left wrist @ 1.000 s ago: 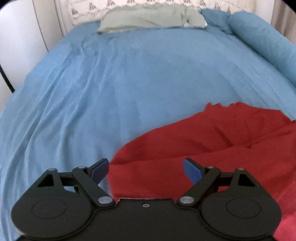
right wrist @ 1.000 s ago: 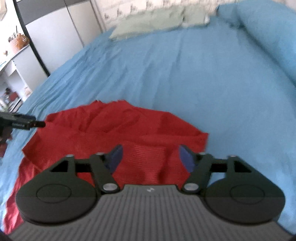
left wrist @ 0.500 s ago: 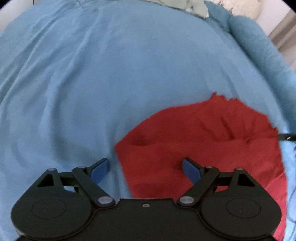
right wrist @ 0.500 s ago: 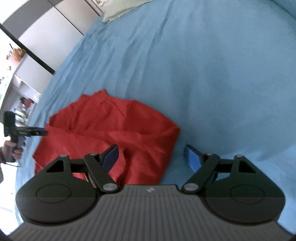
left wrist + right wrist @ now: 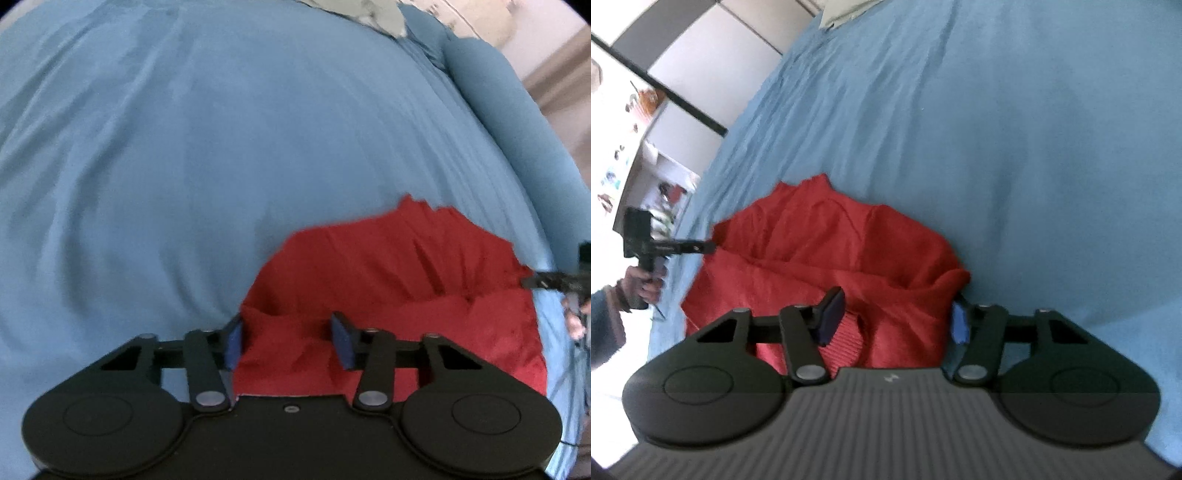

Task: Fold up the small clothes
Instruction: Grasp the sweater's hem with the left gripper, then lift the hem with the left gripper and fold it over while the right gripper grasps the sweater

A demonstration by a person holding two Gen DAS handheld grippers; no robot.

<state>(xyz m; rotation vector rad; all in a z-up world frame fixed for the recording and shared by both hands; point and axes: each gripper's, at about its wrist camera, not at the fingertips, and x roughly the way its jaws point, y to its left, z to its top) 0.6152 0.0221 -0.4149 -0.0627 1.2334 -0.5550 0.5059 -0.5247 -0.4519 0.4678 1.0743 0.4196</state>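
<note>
- While my left gripper point(image 5: 288, 341) sits low over the bed, its jaws stand partly apart with the near left corner of the red garment point(image 5: 388, 280) bunched between the blue pads point(image 5: 341, 343); the left pad sits at the cloth's edge, and I cannot tell whether either pad presses the fabric.
- My right gripper point(image 5: 895, 321) is spread wider, straddling the garment's point(image 5: 834, 251) near right corner; a ribbed red band lies beside the left pad point(image 5: 831, 319), while the right pad sits at the outer side of the raised fold.
- Neither pair of pads meets, and nothing is lifted clear of the bed.
- From the right wrist view, my left hand point(image 5: 642, 282) grips the left gripper's handle at the far side of the garment, its tips at the cloth's edge.
- That red garment lies crumpled, with a thick fold running across its middle, on the blue bedsheet point(image 5: 184, 147).
- Beyond it the sheet stretches in long wrinkles to a grey-green pillow point(image 5: 373, 14) at the head of the bed.
- A blue bolster point(image 5: 495, 96) runs along the bed's right side.
- To the left of the bed stand pale wardrobe doors point(image 5: 713, 55) and a cluttered shelf point(image 5: 635, 122).
</note>
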